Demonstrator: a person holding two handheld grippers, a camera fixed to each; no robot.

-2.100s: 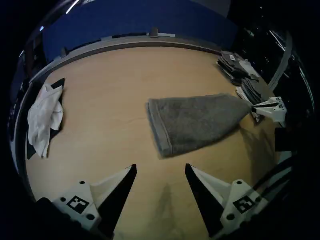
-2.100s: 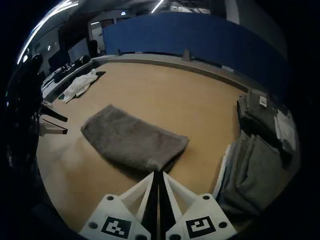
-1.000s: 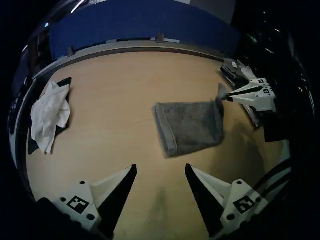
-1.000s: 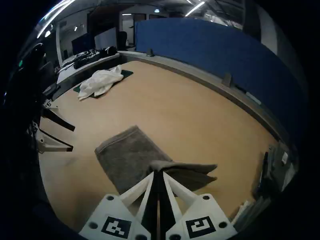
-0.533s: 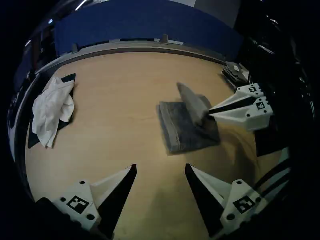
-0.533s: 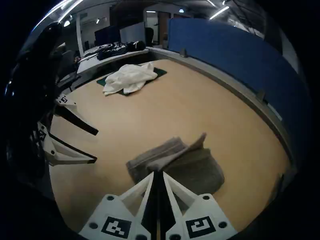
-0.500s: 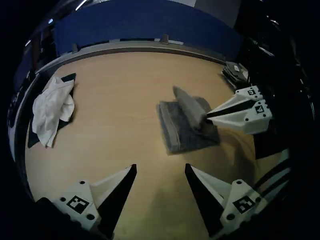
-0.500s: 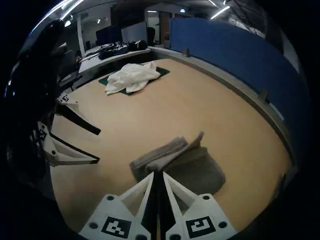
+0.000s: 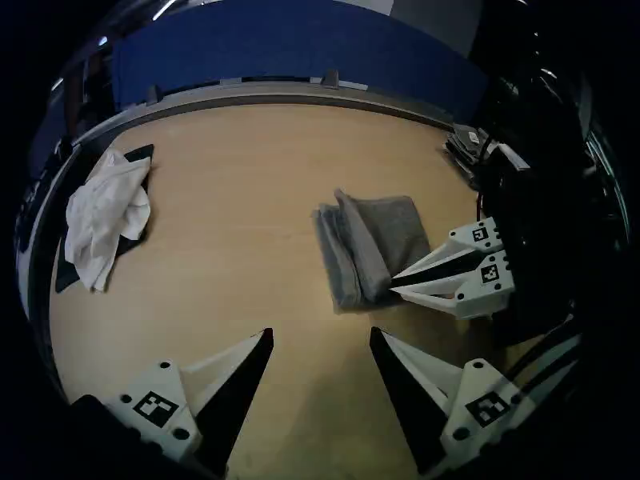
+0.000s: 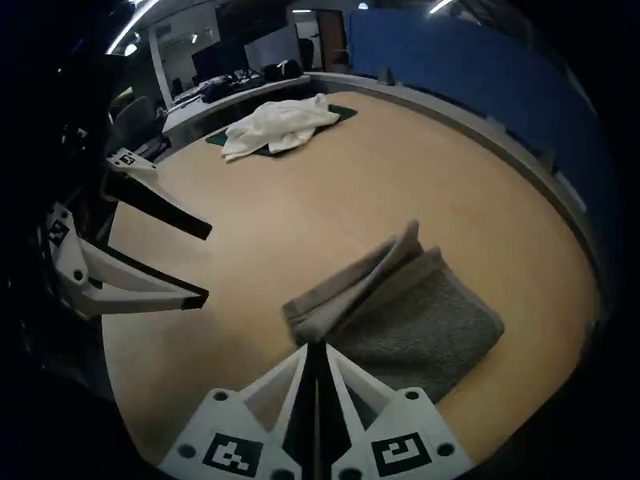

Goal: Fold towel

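Grey towel (image 10: 416, 320) on wooden table (image 9: 240, 200) — raised fold tight in right gripper (image 10: 317, 348), left gripper (image 9: 320, 334) agape

The towel (image 9: 376, 240) is grey terry cloth, nubby and matt. The table (image 9: 240, 200) is smooth pale wood with a soft sheen. That white cloth (image 9: 104, 212) looks thin and crumpled. The left gripper (image 9: 320, 332) and right gripper (image 9: 394, 286) are matt white plastic.
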